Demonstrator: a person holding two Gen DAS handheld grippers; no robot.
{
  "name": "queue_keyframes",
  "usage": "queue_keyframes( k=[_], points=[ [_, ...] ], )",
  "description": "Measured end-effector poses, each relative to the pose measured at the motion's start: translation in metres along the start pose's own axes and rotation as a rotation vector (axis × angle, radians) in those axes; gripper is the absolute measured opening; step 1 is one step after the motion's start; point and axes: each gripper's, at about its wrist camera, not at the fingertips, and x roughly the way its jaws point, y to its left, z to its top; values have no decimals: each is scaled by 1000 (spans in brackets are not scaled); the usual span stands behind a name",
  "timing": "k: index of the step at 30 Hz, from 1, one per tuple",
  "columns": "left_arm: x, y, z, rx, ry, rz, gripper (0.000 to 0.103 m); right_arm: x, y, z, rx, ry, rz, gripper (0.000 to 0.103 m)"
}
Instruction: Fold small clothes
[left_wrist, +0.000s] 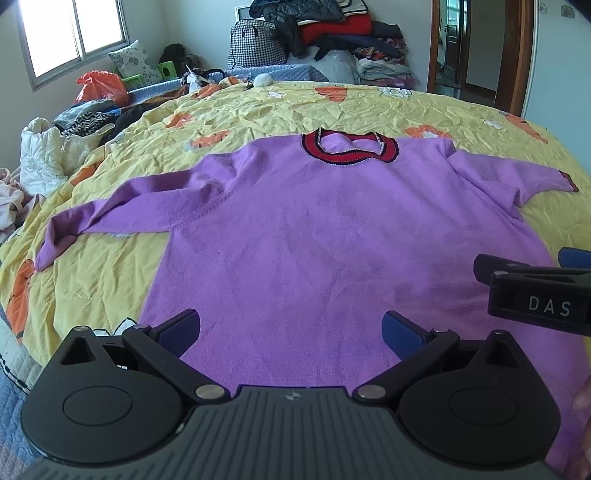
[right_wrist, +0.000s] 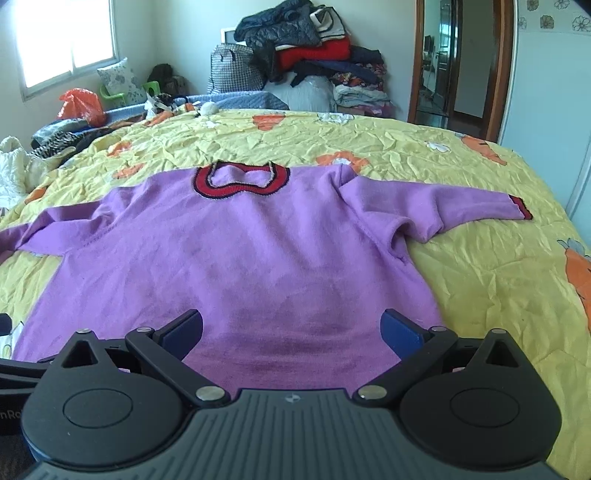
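A small purple sweater (left_wrist: 303, 229) (right_wrist: 236, 251) with a red and black collar (left_wrist: 349, 147) (right_wrist: 240, 181) lies flat, front up, on a yellow bedspread (left_wrist: 280, 107) (right_wrist: 480, 288), both sleeves spread outward. My left gripper (left_wrist: 291, 332) stands open above the sweater's lower hem, nothing between its blue pads. My right gripper (right_wrist: 291, 330) is open too, over the hem's right half. In the left wrist view the right gripper (left_wrist: 535, 291) shows at the right edge, hovering by the sweater's lower right.
The yellow bedspread has orange carrot prints. Loose clothes (left_wrist: 88, 118) and an orange bag (left_wrist: 99, 86) crowd the far left. A tall heap of clothes (right_wrist: 317, 55) and a checked bag (right_wrist: 229, 68) stand behind the bed. A doorway (right_wrist: 458, 62) is at the back right.
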Motion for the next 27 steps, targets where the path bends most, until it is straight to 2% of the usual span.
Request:
queue_keyframes(
  k=[22,27],
  points=[
    [-5,-4,-1,8,3,28,103,4,-3,1,25,28,14,103],
    [-6,-7,0,16,-7,62,103,4,-2,-1,20,28,14,103]
  ],
)
